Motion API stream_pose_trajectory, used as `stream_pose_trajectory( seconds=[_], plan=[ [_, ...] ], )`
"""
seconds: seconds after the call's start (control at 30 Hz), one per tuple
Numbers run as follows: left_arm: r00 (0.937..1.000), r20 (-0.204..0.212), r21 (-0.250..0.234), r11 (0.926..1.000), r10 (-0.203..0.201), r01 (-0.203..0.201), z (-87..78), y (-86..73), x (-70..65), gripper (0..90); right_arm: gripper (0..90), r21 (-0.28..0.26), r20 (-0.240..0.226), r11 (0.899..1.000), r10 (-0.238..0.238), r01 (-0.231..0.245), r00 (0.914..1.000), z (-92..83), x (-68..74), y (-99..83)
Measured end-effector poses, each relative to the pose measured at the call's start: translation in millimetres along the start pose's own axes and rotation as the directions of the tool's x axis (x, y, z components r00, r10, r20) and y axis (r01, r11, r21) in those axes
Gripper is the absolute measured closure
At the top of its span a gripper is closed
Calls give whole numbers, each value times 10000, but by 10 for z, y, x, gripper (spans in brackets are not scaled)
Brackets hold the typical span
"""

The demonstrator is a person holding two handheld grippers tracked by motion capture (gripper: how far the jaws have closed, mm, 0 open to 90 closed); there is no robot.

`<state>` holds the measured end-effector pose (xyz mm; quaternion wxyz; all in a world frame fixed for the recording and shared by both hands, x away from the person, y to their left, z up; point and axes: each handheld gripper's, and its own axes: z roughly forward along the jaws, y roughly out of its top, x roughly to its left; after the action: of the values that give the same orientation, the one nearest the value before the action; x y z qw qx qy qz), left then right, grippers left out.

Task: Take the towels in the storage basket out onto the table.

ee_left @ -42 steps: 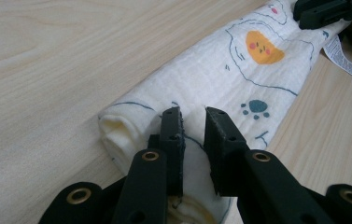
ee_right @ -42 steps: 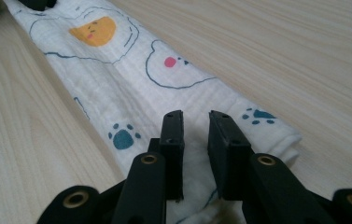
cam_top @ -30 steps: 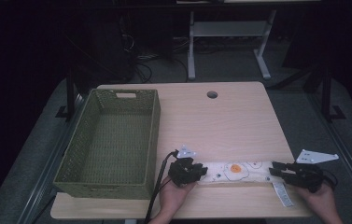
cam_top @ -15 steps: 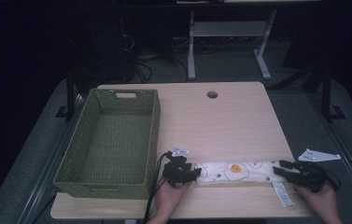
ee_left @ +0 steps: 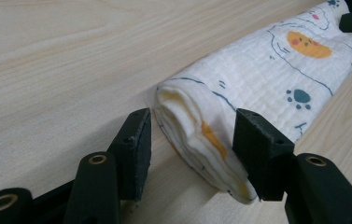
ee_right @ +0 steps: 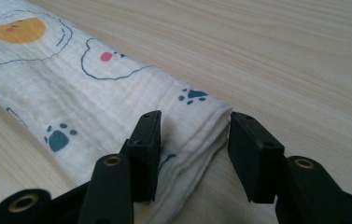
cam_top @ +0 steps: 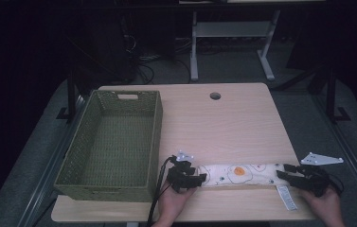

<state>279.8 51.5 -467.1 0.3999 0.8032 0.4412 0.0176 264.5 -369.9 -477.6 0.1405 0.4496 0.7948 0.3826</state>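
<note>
A long folded white cloth (cam_top: 240, 174) with a fried-egg and paw print lies flat near the table's front edge. My left gripper (cam_top: 199, 178) is at its left end. In the left gripper view that folded end (ee_left: 197, 126) sits between the jaws of the left gripper (ee_left: 190, 140), which have just been opening; a gap shows on one side. My right gripper (cam_top: 284, 171) is at the cloth's right end. In the right gripper view the cloth's corner (ee_right: 187, 116) lies between the loosely spread jaws of the right gripper (ee_right: 194, 144), which have also just been opening.
A green woven basket (cam_top: 159, 123) stands on the left half of the light wooden table (cam_top: 223, 127). A round cable hole (cam_top: 215, 96) is at the table's far edge. A white label (cam_top: 287, 197) trails from the cloth's right end towards the front edge.
Both pairs of jaws have spread wider at the cloth's ends. The cloth lies in the same place and the hands have hardly moved.
</note>
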Motion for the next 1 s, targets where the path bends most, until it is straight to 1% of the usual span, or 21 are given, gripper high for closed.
stream_pose_trajectory(
  seconds=[0.03, 0.07, 0.13, 0.23, 0.3, 0.33, 0.37, 0.47, 0.57, 0.6, 0.63, 0.67, 0.7, 0.77, 0.8, 0.83, 0.87, 0.9, 1.0],
  plan=[
    [10000, 39, 3, 10000, -24, 24, 5, -3, -13, 469, 530, 18, 37, 10000, -31, 31, 10000, 1, 0, 1],
    [9999, 29, 50, 9999, 97, -97, 7, -5, -24, 486, 534, 59, 66, 10000, 12, -13, 10000, 1, 10, 5],
    [9993, -121, 84, 9994, 343, -342, 17, -11, -57, 509, 540, 32, 100, 10000, -34, 33, 9999, 6, 16, 7],
    [9987, -214, 89, 9989, 456, -454, 33, -11, -86, 542, 576, -2, 119, 10000, -34, 34, 9999, 12, 36, 5],
    [9984, -255, 46, 9987, 500, -499, 37, -19, -89, 588, 618, 16, 73, 10000, -36, 36, 10000, 9, 47, 2],
    [9984, -248, 52, 9987, 505, -503, 39, -21, -93, 619, 644, 25, 14, 10000, 60, -60, 10000, 8, 56, 1],
    [9982, -220, 103, 9984, 549, -547, 40, -22, -96, 640, 670, 22, -31, 10000, 67, -67, 10000, 9, 58, 1],
    [9983, -120, 49, 9983, 578, -578, 50, -37, -98, 713, 735, 6, -208, 9999, 140, -140, 9997, 17, 66, 1],
    [9991, 106, -39, 9991, 420, -419, 58, -48, -70, 770, 780, 57, -365, 9998, 202, -200, 9991, 24, 75, 7],
    [9993, 193, -81, 9995, 323, -321, 60, -52, -58, 786, 789, 46, -418, 9998, 188, -186, 9989, 28, 72, 10],
    [9995, 251, -118, 9997, 205, -202, 61, -55, -52, 797, 798, 94, -493, 9996, 277, -273, 9984, 28, 71, 13],
    [9993, 265, -69, 9997, 255, -253, 57, -56, -44, 809, 806, 104, -590, 9994, 339, -333, 9977, 32, 67, 14],
    [9995, 273, -137, 9997, 183, -179, 61, -60, -47, 813, 809, 92, -640, 9994, 343, -338, 9974, 36, 63, 16],
    [9994, 310, -92, 9998, 165, -163, 52, -63, -39, 822, 816, 92, -904, 9985, 554, -548, 9944, 49, 38, 22],
    [9992, 371, -101, 9999, 117, -113, 48, -63, -31, 825, 818, 118, -964, 9981, 606, -597, 9935, 49, 27, 25],
    [9989, 475, -102, 9999, -9, 14, 43, -67, -18, 827, 819, 98, -1033, 9977, 673, -666, 9924, 49, 20, 26],
    [9976, 621, -159, 9994, -300, 310, 36, -72, -4, 828, 820, 93, -1137, 9973, 740, -735, 9908, 48, 8, 26],
    [9963, 723, -173, 9987, -455, 469, 28, -75, 7, 829, 821, 82, -1196, 9965, 832, -828, 9893, 43, -2, 28],
    [9961, 766, -218, 9987, -433, 451, 4, -79, 6, 830, 822, -77, -1301, 9948, 998, -1017, 9865, 22, -26, 49]
  ],
)
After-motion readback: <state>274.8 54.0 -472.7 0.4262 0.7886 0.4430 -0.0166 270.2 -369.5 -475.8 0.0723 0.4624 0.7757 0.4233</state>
